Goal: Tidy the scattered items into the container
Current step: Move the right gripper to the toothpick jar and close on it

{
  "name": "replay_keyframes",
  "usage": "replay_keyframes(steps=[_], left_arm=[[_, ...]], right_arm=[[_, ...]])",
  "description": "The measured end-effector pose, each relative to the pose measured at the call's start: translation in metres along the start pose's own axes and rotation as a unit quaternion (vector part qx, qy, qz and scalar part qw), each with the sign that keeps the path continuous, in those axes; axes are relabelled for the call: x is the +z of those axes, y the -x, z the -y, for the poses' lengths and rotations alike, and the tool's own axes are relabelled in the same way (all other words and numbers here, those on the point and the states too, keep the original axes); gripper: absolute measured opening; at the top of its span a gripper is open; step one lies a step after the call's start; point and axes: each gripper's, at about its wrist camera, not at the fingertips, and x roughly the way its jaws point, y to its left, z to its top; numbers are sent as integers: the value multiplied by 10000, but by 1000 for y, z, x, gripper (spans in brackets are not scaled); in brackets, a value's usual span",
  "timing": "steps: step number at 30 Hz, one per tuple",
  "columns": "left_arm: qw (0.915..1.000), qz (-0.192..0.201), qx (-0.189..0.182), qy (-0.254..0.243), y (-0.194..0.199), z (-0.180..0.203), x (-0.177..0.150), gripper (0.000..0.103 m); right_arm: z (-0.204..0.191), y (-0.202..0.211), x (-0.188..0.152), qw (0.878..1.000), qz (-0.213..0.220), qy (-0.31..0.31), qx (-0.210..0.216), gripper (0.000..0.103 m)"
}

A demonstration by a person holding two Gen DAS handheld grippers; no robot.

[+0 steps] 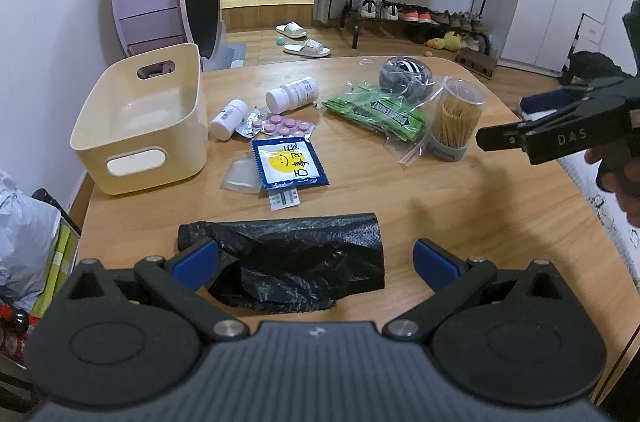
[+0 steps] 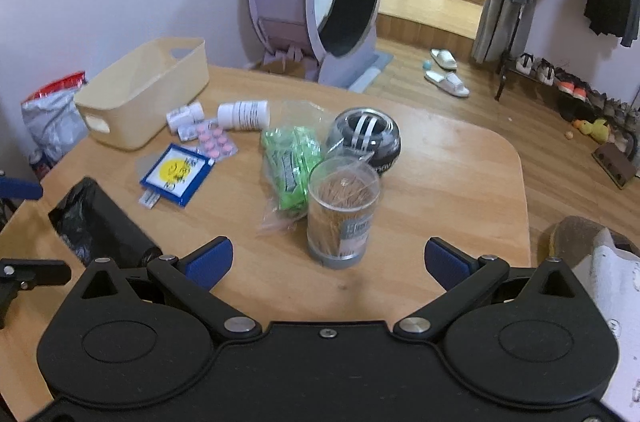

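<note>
Both grippers, left (image 1: 314, 264) and right (image 2: 326, 260), were spread wide and empty. Your garbage-bag roll (image 1: 288, 254) lay between the left fingers, the container (image 1: 140, 142) well apart; a loose bag layer risked slipping or unrolling.

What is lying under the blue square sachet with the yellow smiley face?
Under the blue square sachet, a small white printed strip sticks out at its near edge, and a clear plastic piece beside it. The rest is covered.
</note>
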Motion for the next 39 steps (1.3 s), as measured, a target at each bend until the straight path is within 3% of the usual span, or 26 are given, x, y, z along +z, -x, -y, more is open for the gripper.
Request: replay_keyframes(steps=[7,13,15,19,25,29,39], left_arm=[[9998,159,-110,-9,-7,-2,-2,103],[9988,471,-110,74,-6,-5,-1,103],[9984,556,-58,99,-5,-6,0,103],[9977,606,-81,289,-4,-14,2,103],[9968,618,-110,503,-4,-22,4,103],[9969,625,-77,464,-3,-21,3,103],[9973,613,-93,400,-5,-19,1,103]], right_arm=[[15,-18,-8,9994,260,-227,46,103],[19,-37,-15,9985,493,-190,-172,103],[20,-40,-15,9980,579,-189,-173,96],[19,-47,-16,9975,689,-128,-133,95],[19,-60,-23,9986,513,-86,-28,75],[23,-63,-25,9983,478,-275,201,49],[16,-36,-20,9983,465,1,340,49]])
